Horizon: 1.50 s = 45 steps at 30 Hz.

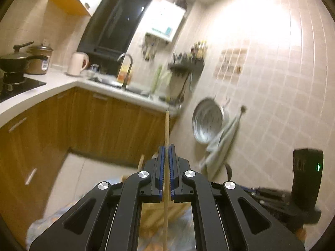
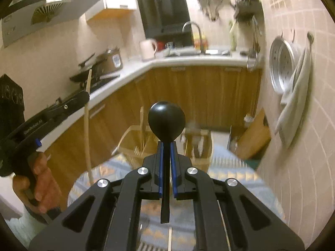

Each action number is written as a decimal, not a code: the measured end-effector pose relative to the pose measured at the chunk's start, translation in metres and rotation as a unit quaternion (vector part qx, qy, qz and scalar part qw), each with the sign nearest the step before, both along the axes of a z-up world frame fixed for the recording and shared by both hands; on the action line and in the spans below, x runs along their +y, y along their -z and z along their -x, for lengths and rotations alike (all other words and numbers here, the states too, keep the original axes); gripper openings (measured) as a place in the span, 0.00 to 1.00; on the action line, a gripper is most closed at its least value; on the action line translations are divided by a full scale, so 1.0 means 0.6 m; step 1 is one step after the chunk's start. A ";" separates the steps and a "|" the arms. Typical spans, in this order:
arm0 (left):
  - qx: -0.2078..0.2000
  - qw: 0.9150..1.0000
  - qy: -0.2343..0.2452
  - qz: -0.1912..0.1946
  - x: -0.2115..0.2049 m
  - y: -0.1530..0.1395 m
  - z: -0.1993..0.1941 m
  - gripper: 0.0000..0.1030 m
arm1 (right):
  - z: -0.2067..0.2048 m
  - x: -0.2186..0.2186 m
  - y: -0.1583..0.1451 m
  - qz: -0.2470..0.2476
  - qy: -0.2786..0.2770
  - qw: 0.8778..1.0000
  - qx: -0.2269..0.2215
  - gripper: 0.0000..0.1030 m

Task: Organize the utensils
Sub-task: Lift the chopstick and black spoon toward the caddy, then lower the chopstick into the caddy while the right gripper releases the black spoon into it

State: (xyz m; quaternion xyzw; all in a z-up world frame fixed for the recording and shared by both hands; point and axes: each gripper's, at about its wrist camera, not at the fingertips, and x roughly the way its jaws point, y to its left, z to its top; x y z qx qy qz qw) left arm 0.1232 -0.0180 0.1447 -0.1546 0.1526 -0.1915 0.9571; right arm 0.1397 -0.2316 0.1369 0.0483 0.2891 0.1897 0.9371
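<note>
Kitchen; "GenRobot.AI" on left tool [image 2: 86, 96]

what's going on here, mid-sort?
Yes, mid-sort. The left tongs are shut on a wooden chopstick, held up in the air. The right tongs are shut on a black spoon, bowl end forward. Both hang above a wooden utensil holder on a patterned tablecloth. Neither utensil is placed yet.

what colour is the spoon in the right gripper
Black all over, bowl and handle; the spoon shows best in the right wrist view, clamped in the right gripper.
</note>
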 end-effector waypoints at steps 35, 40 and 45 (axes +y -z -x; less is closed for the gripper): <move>-0.090 0.986 -0.137 -0.019 -0.010 0.090 -0.091 0.07 | -0.116 -0.011 0.125 -0.019 0.084 0.991 -0.101 0.06; -0.086 0.987 -0.135 -0.021 0.004 0.091 -0.063 0.31 | -0.093 -0.032 0.128 -0.035 0.070 0.994 -0.080 0.14; -0.063 0.991 -0.114 -0.014 0.027 0.082 -0.030 0.34 | -0.061 -0.071 0.115 -0.064 0.073 0.993 -0.067 0.15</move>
